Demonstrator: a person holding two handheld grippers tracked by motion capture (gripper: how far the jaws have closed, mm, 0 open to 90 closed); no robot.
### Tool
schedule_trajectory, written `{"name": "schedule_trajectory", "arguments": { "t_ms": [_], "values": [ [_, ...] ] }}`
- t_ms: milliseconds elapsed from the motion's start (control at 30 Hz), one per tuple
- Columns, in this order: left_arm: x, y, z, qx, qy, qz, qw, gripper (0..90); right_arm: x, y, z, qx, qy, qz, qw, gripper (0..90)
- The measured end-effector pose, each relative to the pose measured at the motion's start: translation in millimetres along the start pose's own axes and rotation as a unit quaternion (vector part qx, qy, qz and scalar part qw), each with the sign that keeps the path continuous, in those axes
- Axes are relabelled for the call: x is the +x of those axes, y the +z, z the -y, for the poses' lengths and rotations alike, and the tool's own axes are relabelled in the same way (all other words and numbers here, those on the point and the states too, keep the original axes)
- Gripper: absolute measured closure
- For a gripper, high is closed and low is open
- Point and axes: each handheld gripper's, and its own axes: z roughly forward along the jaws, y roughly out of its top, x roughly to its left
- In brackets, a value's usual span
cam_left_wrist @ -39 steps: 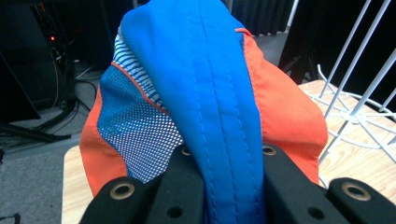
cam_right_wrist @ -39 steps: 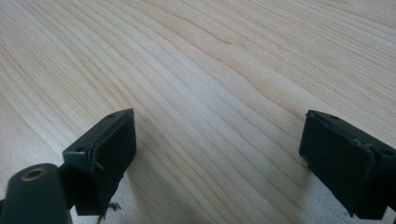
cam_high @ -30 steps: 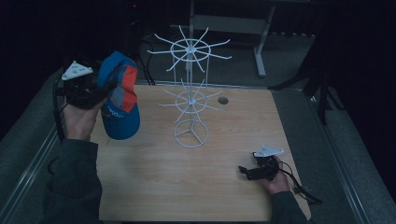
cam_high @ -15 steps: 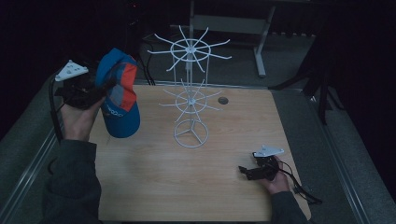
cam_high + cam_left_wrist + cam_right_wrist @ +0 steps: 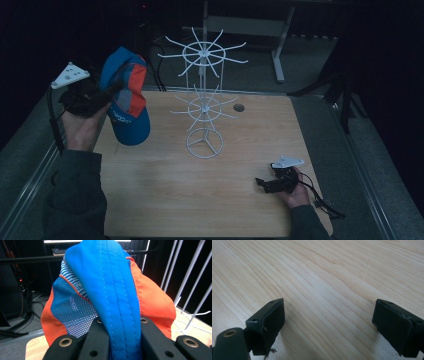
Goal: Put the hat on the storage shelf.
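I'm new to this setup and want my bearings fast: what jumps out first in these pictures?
The blue and orange cap stands out, held up at the table's left edge with the left gripper shut on its blue fabric. Next comes the white wire rack with two tiers of spokes, standing at the middle of the wooden table. The right gripper rests low at the near right, its jaws wide apart over bare wood.

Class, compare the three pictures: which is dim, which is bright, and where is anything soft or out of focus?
High view: dim, dark surroundings, table and white rack still readable. Left gripper view: bright, cap stitching sharp, the white rack wires behind it soft. Right gripper view: evenly lit wood grain, crisp mid-frame, the near fingers slightly soft.
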Motion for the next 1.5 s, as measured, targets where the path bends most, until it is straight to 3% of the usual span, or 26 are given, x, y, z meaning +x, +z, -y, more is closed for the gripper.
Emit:
{"name": "schedule_trajectory", "arguments": {
  "t_ms": [233, 500, 1100, 1500],
  "values": [
    [-5.4, -3.5, -4.7, -0.012, 0.011, 0.012, 0.9998, 88.0, 0.0, 0.0, 0.0, 0.000, 0.000, 0.000, 1.0000, 10.7],
    [-9.3, -5.3, -8.8, -0.023, 0.010, 0.029, 0.9993, 88.0, 0.0, 0.0, 0.0, 0.000, 0.000, 0.000, 1.0000, 10.7],
    [-8.2, -8.9, -10.3, -0.045, -0.007, 0.061, 0.9971, 88.0, 0.0, 0.0, 0.0, 0.000, 0.000, 0.000, 1.0000, 10.7],
    [-6.4, -11.8, -11.6, -0.050, -0.010, 0.066, 0.9965, 88.0, 0.0, 0.0, 0.0, 0.000, 0.000, 0.000, 1.0000, 10.7]
  ]
}}
